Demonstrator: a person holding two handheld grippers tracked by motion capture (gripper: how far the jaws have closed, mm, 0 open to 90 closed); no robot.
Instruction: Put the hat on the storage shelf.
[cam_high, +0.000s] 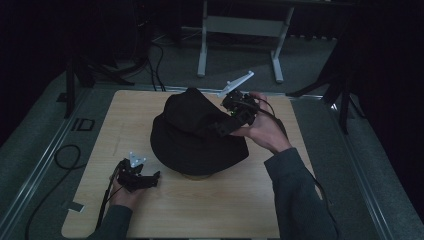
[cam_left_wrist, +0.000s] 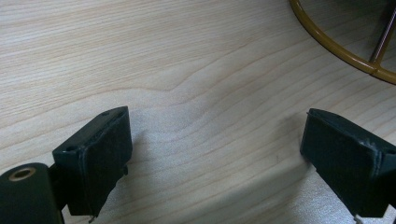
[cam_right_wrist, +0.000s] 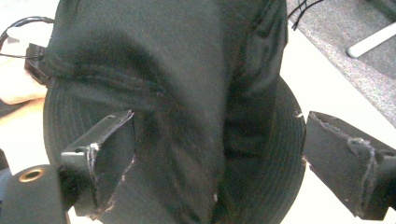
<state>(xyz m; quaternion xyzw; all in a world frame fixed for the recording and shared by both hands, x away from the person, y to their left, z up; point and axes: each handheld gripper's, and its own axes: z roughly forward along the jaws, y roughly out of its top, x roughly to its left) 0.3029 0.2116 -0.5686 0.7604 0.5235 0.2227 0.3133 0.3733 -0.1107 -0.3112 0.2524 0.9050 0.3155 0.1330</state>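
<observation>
High view: unlabelled black hat (cam_high: 197, 135)

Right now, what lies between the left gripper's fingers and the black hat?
In the high view, bare wooden table separates the left gripper from the black hat. The left gripper view adds a curved yellow wire rim.

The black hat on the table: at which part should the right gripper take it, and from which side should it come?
Probably at the crown of the black hat, from above on the far right, where the right gripper already hangs open. The crown is soft and creased into a raised fold that the jaws could pinch. The brim lies flat over a wire stand, so it offers less to grip.
</observation>
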